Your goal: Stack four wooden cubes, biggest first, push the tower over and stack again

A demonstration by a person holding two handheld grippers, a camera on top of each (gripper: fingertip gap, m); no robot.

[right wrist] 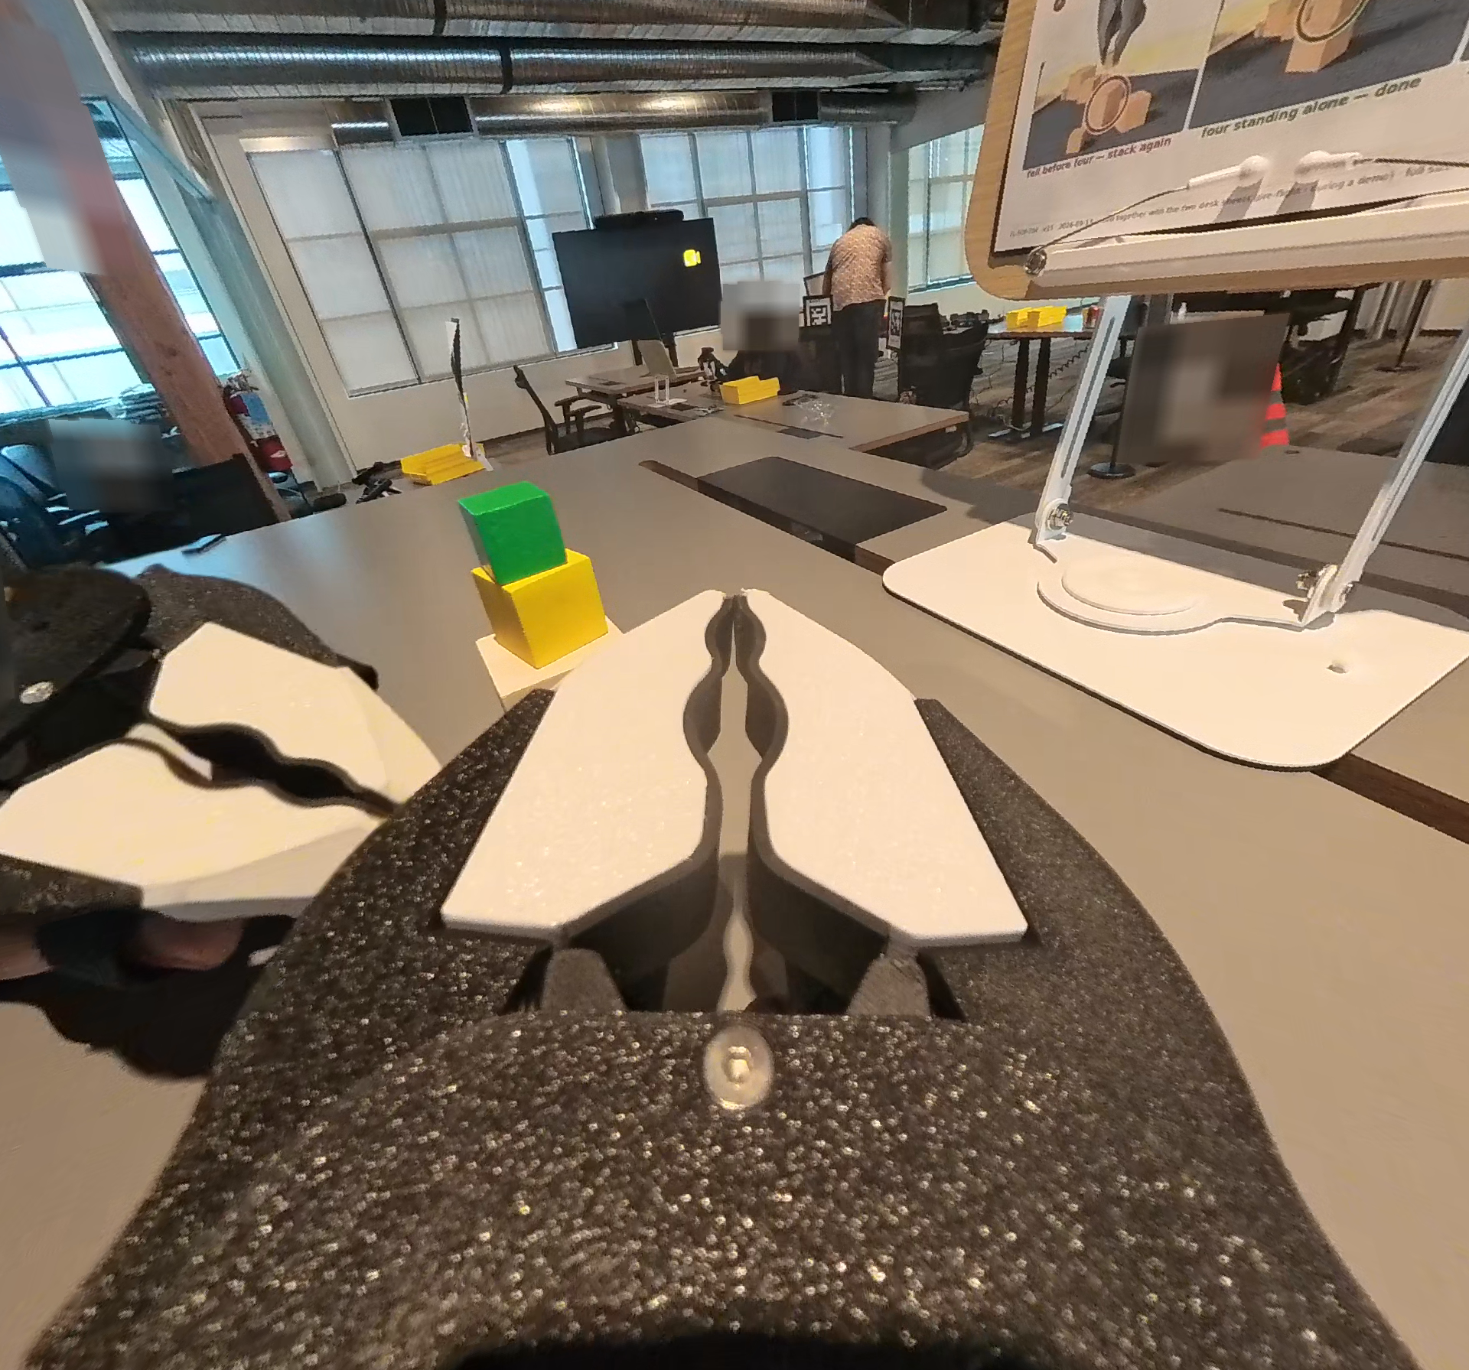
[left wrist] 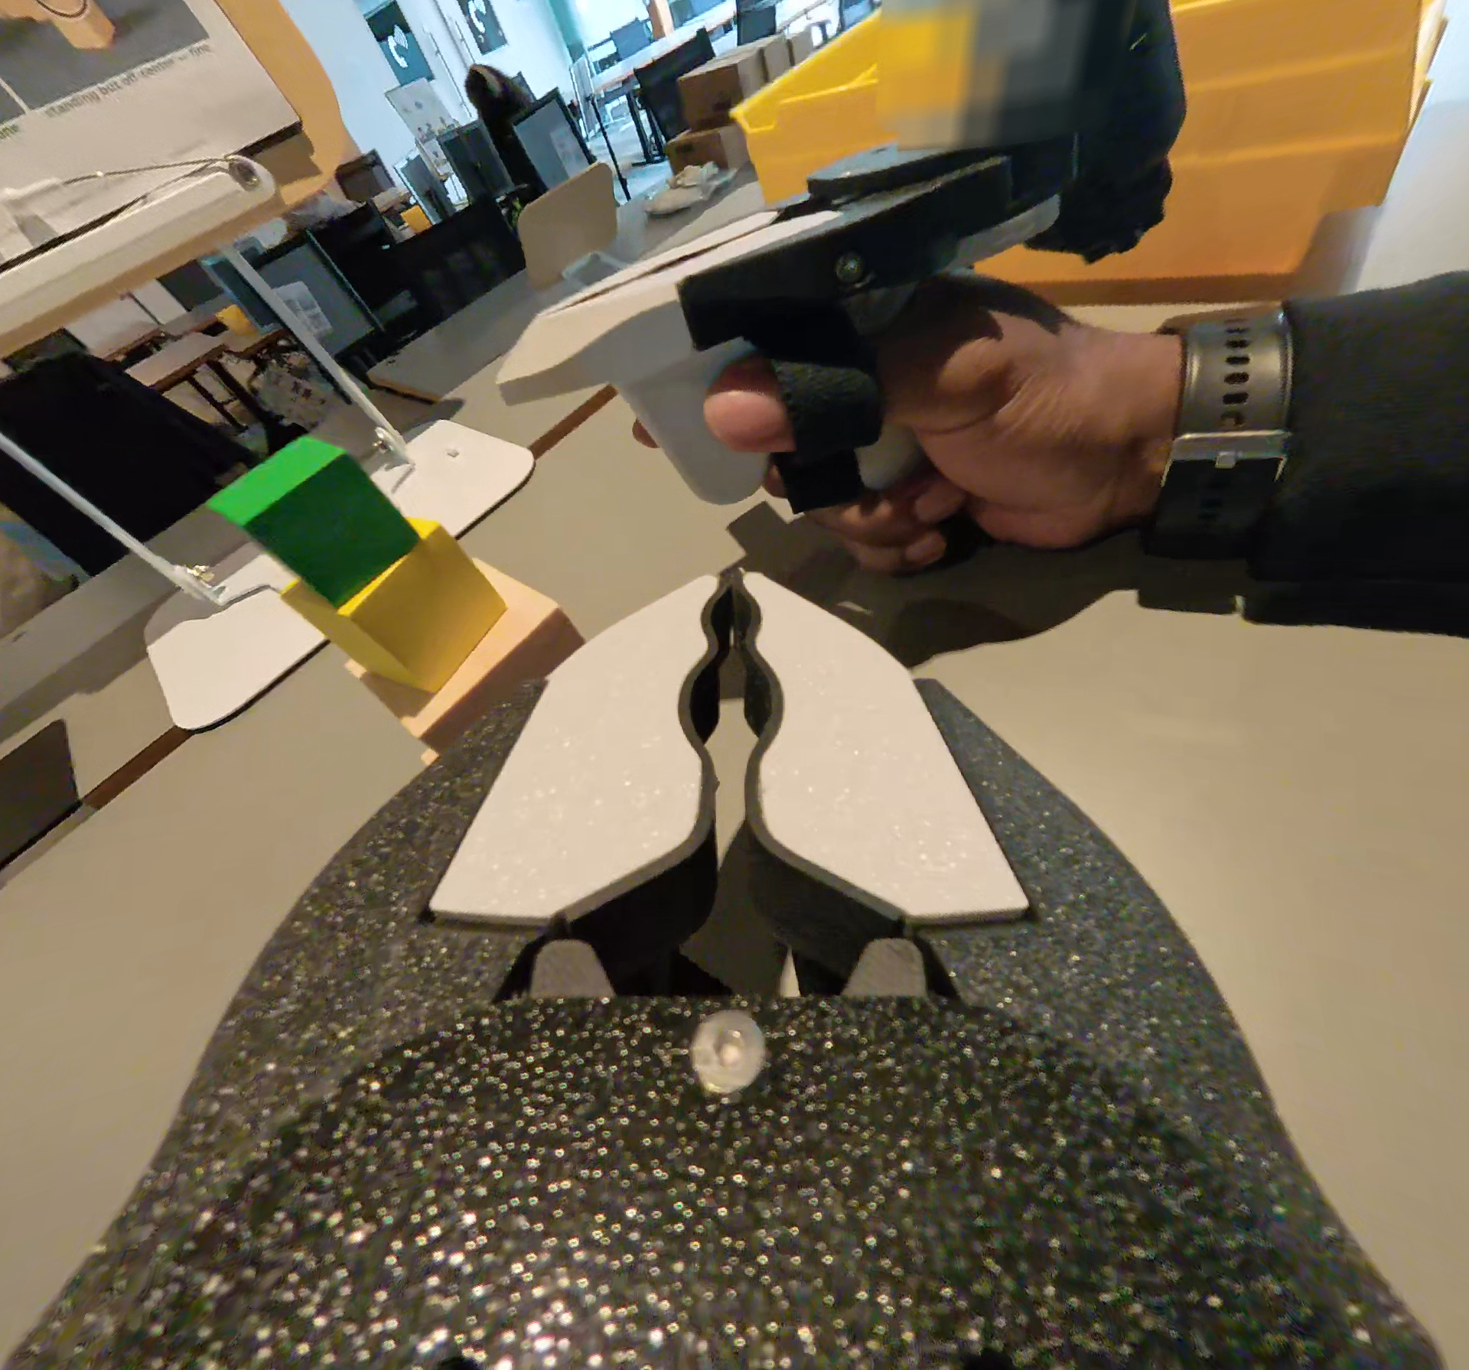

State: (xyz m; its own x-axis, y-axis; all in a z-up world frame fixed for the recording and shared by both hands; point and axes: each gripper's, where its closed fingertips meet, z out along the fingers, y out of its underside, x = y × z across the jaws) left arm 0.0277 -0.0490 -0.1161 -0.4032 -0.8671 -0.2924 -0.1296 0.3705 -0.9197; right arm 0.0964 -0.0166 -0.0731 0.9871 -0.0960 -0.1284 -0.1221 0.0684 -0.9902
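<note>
Closest to each lens, both tongs sit clenched and empty: left gripper (left wrist: pixel 733 577), right gripper (right wrist: pixel 735 597). On the grey table (right wrist: pixel 1033 895) three cubes are stacked: natural wooden cube (left wrist: pixel 509 664) lowest, yellow cube (left wrist: pixel 413 609) on it, green cube (left wrist: pixel 318 517) tilted on top. Only the left wrist view shows the person's hand (left wrist: pixel 994 434) squeezing the right tool's handle; only the right wrist view shows the white stand base (right wrist: pixel 1192 640) whole.

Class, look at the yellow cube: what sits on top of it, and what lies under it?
On the yellow cube sits a green cube, turned askew. Under it lies a pale wooden cube, partly covered by the claw in both views. A fourth cube is not visible.
</note>
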